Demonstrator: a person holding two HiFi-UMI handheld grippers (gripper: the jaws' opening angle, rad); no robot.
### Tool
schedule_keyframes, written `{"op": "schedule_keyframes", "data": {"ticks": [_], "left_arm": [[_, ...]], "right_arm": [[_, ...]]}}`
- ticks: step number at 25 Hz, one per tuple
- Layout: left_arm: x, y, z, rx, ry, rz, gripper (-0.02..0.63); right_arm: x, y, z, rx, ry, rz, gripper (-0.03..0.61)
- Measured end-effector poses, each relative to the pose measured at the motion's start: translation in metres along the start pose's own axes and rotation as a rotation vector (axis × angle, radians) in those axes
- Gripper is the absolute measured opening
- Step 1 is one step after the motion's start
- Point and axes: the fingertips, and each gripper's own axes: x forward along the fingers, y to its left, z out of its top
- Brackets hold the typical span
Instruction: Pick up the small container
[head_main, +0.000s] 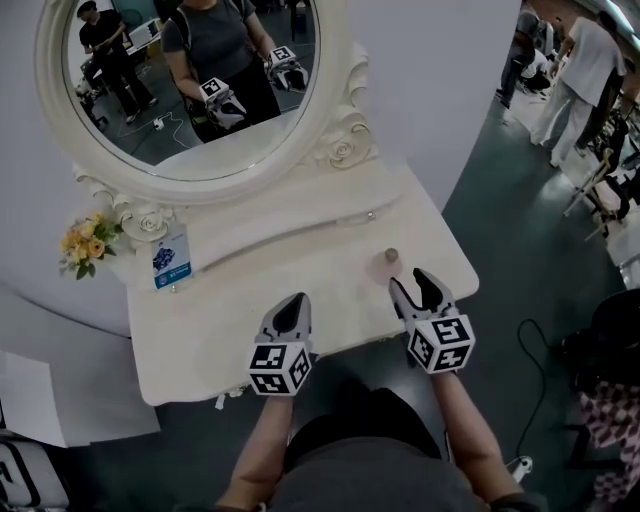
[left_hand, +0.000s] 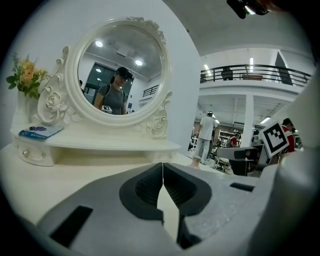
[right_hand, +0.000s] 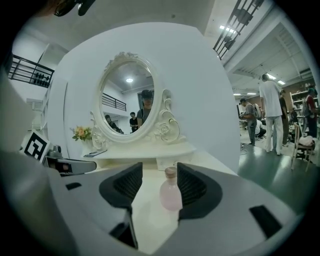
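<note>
Card (head_main: 172, 258) print illegible, pink bottle (right_hand: 171, 196) upright

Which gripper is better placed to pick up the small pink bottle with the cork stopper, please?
The right gripper: its jaws stand apart, with the small pink cork-stoppered bottle lined up just ahead of the gap, untouched. The left gripper has its jaws together and faces only the white tabletop.

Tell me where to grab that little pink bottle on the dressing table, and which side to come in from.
Grip the small bottle across its rounded pink body, below the narrow neck and cap. It stands upright, and the body is its widest, steadiest part. Come in level from the front edge of the table with the right gripper, whose open jaws already face it.
</note>
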Motion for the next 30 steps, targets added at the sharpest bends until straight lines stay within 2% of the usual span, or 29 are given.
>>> {"op": "schedule_keyframes", "data": {"ticks": [19,30], "left_arm": [[0.025,0.032,-0.001,-0.031,0.033,0.100,0.008],[0.045,0.038,-0.009,-0.056,0.074,0.131,0.008]], "right_arm": [[0.065,-0.016,-0.015,-0.022,0.080,0.071,0.253],[0.090,-0.021,-0.031,-0.034,0.129,0.119,0.247]]}}
